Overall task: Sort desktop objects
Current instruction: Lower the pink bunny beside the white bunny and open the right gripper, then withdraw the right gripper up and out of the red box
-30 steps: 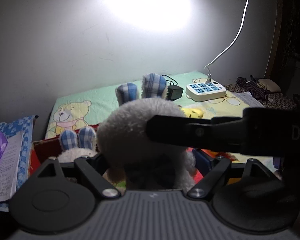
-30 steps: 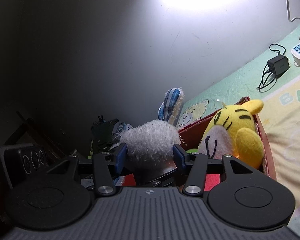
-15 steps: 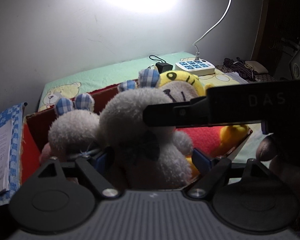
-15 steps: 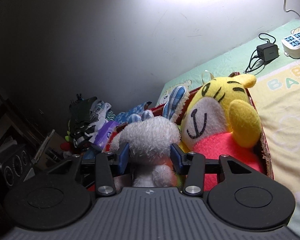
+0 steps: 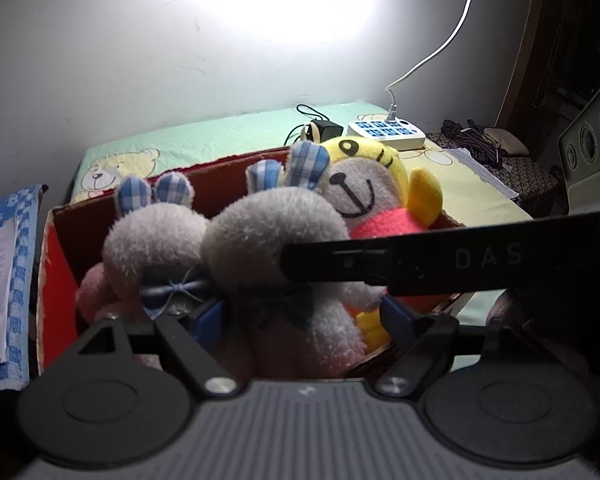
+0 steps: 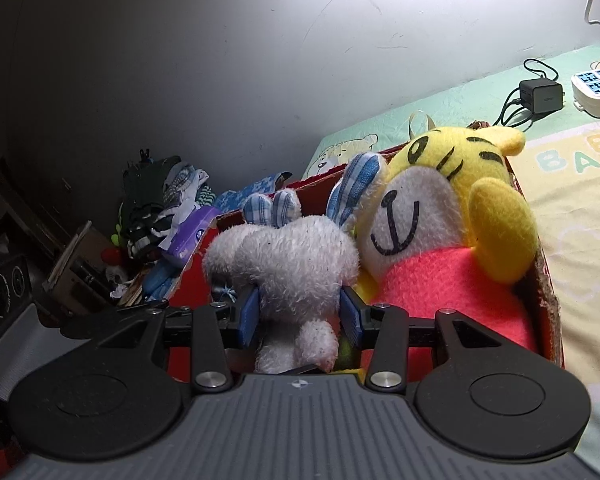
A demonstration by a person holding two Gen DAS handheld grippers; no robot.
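Left wrist view: the left claw straddles a white bunny, pads apparently just off its sides, over the red box; a second bunny and a tiger sit inside.

Right wrist view: the right claw pinches the bunny, low in the box beside the tiger. Placing looks nearly done; next, release and lift clear.
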